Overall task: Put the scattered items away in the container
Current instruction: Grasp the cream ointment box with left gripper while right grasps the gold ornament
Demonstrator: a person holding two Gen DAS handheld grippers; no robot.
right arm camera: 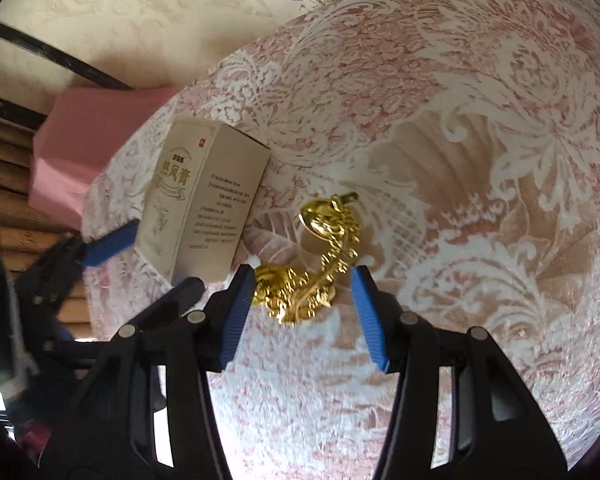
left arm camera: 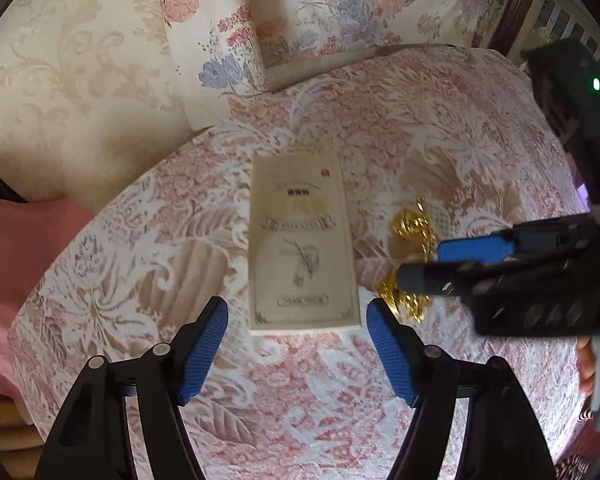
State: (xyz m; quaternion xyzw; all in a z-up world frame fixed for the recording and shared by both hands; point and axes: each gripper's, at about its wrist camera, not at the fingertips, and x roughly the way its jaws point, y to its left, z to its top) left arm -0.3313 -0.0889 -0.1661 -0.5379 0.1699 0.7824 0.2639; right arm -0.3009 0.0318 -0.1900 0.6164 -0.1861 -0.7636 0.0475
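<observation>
A cream printed box (left arm camera: 300,240) lies flat on the round table's pink-and-white lace cloth (left arm camera: 340,400). My left gripper (left arm camera: 297,306) stands over the box's near end, a blue pad on either side with a gap to each, and grips nothing. Right of the box lies a gold ornament (right arm camera: 316,268), also visible in the left wrist view (left arm camera: 412,228). My right gripper (right arm camera: 304,276) straddles the ornament. Its left pad is at the gold; its right pad stands a little clear. In the right wrist view the left gripper (right arm camera: 168,256) flanks the box (right arm camera: 204,204).
Floral cushions (left arm camera: 340,8) and cream damask upholstery (left arm camera: 60,80) rise behind the table. A pink boxy thing (right arm camera: 96,140) sits just off the table's left edge, above wooden slats (right arm camera: 8,184). A person's hand (left arm camera: 592,364) holds the right gripper's handle.
</observation>
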